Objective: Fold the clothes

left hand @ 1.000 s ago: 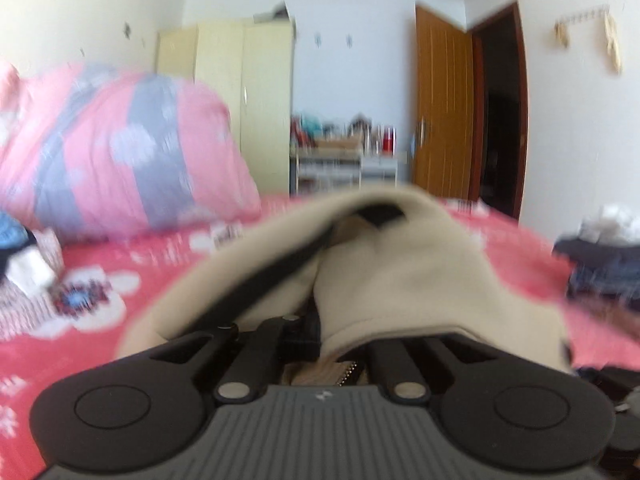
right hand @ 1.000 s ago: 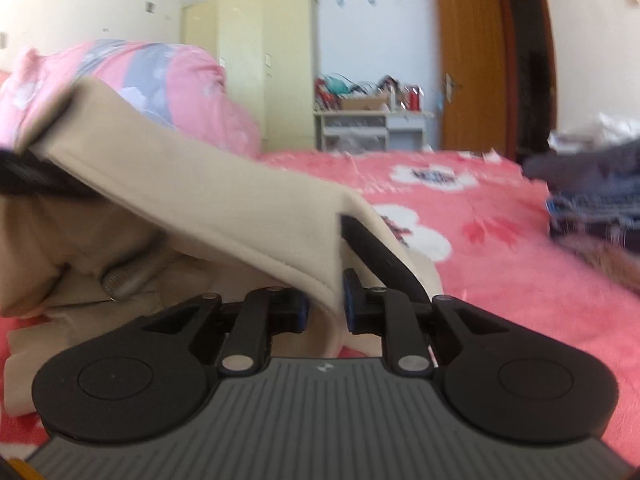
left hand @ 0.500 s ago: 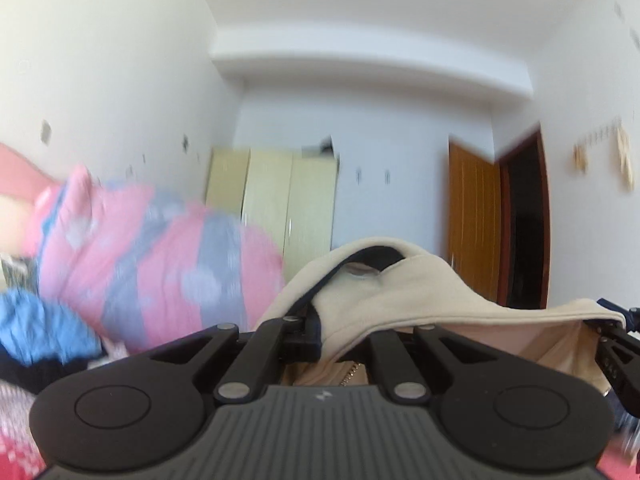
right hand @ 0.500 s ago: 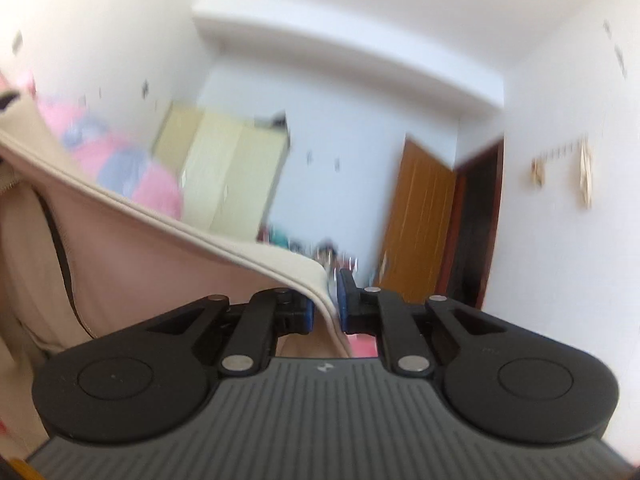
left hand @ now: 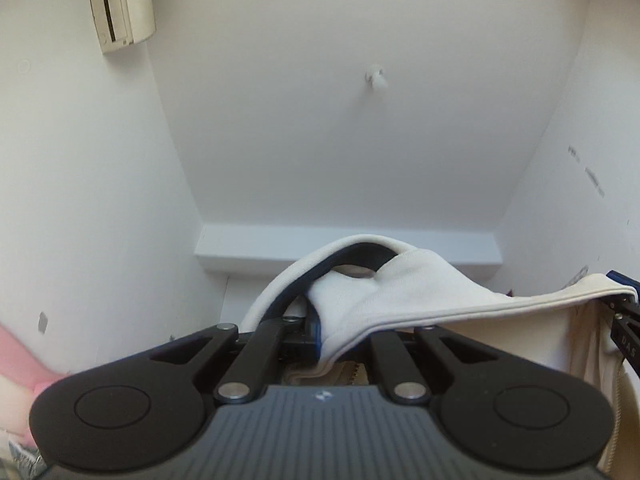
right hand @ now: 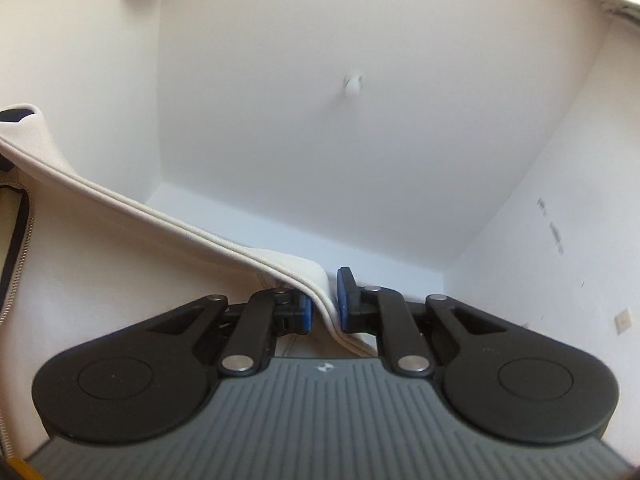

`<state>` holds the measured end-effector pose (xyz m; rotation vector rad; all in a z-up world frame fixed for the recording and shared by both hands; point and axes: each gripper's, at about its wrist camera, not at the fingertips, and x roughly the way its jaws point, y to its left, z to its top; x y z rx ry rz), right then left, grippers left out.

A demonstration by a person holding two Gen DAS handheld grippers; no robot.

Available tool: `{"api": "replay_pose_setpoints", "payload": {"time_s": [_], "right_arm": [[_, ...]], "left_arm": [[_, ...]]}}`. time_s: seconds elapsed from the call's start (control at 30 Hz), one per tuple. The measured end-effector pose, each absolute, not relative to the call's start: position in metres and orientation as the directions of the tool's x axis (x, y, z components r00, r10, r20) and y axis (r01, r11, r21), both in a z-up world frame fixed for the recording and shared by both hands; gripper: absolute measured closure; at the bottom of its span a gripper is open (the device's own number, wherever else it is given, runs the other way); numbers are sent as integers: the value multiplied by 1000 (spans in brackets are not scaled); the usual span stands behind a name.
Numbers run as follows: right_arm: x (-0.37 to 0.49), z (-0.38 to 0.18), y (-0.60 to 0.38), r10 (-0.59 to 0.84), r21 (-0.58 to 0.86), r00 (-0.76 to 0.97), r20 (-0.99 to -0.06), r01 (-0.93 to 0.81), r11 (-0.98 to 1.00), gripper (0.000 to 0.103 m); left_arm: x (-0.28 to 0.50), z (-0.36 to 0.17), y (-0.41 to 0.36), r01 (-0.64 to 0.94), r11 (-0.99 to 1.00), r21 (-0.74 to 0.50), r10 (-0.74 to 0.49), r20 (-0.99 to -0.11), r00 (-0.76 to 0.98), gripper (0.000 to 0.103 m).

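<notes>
Cream garment [left hand: 400, 296] with a dark inner band hangs in the air below the white ceiling [left hand: 360, 140], stretched between both claws. Left claw [left hand: 324, 340] is clenched on a bunched fold of it, and right claw [right hand: 324, 308] grips its doubled hem. Above the garment, an air conditioner [left hand: 120, 4] sits high on the wall.

White ceiling [left hand: 360, 140] with a small central fitting [left hand: 375, 77]; air conditioner [left hand: 120, 4] mounted high on the wall.
</notes>
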<state>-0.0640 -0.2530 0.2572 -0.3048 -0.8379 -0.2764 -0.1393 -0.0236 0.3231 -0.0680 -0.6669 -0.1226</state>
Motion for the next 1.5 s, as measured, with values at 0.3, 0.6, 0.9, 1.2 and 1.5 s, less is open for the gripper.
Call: {"api": "replay_pose_setpoints", "payload": {"time_s": [0.3, 0.6, 0.9, 1.2, 1.5], "right_arm": [[-117, 276, -271, -119, -178, 589, 799, 422, 889, 93], [-44, 235, -291, -129, -274, 677, 724, 454, 848, 92], [212, 143, -306, -102, -451, 935, 339, 257, 855, 86], [441, -103, -250, -48, -392, 816, -576, -224, 892, 61], [371, -41, -270, -52, -393, 885, -463, -152, 907, 37]], "left_arm": [[-166, 338, -22, 186, 982, -18, -137, 606, 784, 97], [-40, 294, -18, 157, 987, -40, -123, 452, 884, 96], [236, 138, -36, 95, 995, -42, -100, -129, 987, 94], [430, -62, -10, 23, 999, -41, -45, -664, 746, 60], [343, 33, 17, 80, 995, -51, -95, -543, 834, 42]]}}
